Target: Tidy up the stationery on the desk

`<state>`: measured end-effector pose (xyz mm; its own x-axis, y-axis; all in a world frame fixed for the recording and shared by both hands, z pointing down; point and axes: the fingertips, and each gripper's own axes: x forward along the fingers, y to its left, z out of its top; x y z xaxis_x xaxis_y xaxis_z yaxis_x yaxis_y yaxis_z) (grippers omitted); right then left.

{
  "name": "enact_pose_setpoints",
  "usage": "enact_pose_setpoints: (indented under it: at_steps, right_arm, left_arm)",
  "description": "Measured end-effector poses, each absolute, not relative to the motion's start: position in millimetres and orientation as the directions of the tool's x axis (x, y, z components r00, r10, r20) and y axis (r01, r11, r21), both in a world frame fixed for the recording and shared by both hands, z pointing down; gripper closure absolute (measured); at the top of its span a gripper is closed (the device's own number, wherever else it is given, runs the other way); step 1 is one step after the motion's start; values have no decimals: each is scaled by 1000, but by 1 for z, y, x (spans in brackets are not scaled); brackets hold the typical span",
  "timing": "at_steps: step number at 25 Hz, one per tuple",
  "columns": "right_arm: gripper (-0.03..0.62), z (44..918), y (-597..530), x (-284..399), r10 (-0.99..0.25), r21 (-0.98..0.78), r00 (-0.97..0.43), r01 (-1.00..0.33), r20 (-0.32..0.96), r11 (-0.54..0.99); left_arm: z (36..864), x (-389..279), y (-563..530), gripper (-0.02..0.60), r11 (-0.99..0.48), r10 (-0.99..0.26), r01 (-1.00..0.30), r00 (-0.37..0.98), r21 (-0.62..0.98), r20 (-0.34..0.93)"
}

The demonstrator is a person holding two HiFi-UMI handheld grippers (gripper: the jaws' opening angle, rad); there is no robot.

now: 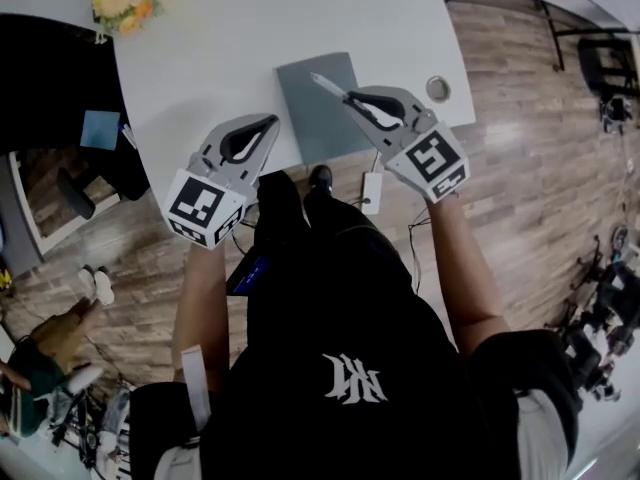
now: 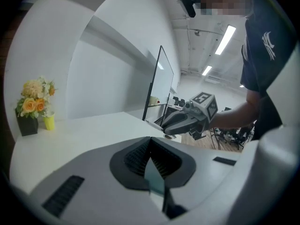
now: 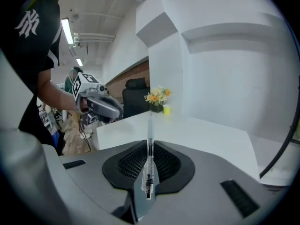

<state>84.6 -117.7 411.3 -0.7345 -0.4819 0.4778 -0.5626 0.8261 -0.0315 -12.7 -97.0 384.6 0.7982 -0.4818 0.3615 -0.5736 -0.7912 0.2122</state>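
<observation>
While over the desk (image 1: pixel 200 68), right gripper (image 1: pixel 350 98) nose-down, pen (image 1: pixel 325 84) in jaws.

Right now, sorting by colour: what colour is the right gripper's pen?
Pen: clear, dark refill; right gripper view.

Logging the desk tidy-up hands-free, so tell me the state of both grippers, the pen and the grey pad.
left gripper: shut, empty
right gripper: shut on the pen
pen: gripped, sticking out forward past the jaws
grey pad: lying flat on the desk
</observation>
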Motion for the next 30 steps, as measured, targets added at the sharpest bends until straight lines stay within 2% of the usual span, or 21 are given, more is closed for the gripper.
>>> enact_pose_setpoints:
  at_steps: [8,17,30]
  right_arm:
    - [528,476,-98,80,-423,-149,-730,-575,537,804]
    - [528,516,-93,74,-383,-101,-685,-553,620,827]
    - [527,535,-95,70,-394,-33,-636,-551,664,834]
  left_arm:
    - [426,-5,-71,578,-771,-424,-558,810,307,405]
    - [450,4,-52,578,-754,-379,-547,814,363,440]
    - [454,-5,-45,578,-731,-398,-571,801,373,447]
